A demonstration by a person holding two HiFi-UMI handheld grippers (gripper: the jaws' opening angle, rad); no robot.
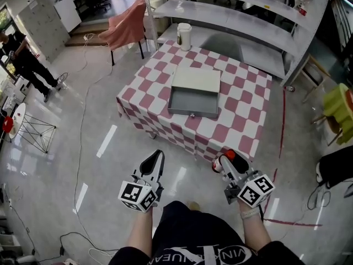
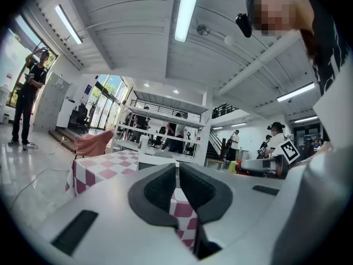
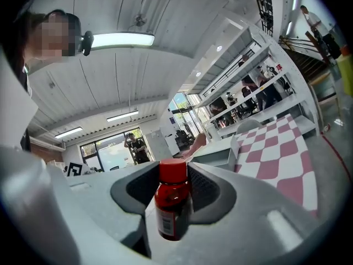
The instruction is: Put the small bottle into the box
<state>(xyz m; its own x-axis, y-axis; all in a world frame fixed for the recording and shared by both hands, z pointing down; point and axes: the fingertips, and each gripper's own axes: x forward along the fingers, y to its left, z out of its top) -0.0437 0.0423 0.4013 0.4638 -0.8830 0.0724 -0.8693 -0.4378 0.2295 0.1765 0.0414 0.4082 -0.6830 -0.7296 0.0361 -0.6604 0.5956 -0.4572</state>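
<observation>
Your right gripper (image 1: 230, 162) has the small bottle (image 3: 173, 200) clamped between its pads. The jaws stand wide, and the bottle is upright with its cap on top, its long axis crosswise to them. The box (image 1: 193, 112) sits open on the checkered table (image 1: 242, 115), well ahead of you and a little left of that gripper — lid laid back on the far side. Your left gripper (image 2: 177, 184) is empty, its jaws all but closed — so the carry looks like the right hand's: forward, over the near wall, then down.

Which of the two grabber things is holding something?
The right gripper: a small red bottle stands clamped between its jaws. The left gripper has its jaws closed with nothing between them.
</observation>
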